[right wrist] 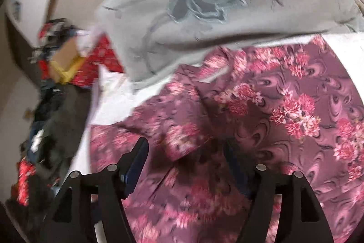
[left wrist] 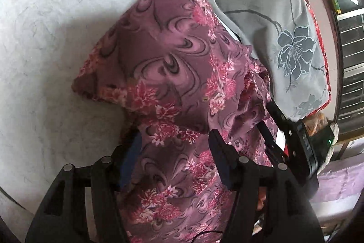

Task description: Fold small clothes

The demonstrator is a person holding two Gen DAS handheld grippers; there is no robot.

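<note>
Left wrist view looks down on a mauve garment of thin fabric printed with pink flowers and dark swirls (left wrist: 173, 65), spread over a white textured bed cover (left wrist: 50, 33). Its long axis runs from the near edge of the picture, between the fingers of the left claw (left wrist: 175, 149), up and away toward a grey cushion with a dark embroidered flower (left wrist: 284, 22). A pointed corner of the cloth juts out to the left. The left claw stands open: cloth lies between and over its fingers, partly draping the left one, but no pad can be seen pressing on it.

The right wrist view, blurred, shows the same printed fabric (right wrist: 261, 111) filling the area ahead and to the right of the right claw (right wrist: 186, 152), with the grey cushion (right wrist: 204, 3) beyond it. That claw is open too, its fingers set wide over a dark fold of the cloth, nothing pinched.

Both claws sit at the garment's near end, the right one just beside the left. Judging by this, the next fold would need each claw to take a near edge and carry it along the long axis, toward the cushion.
</note>
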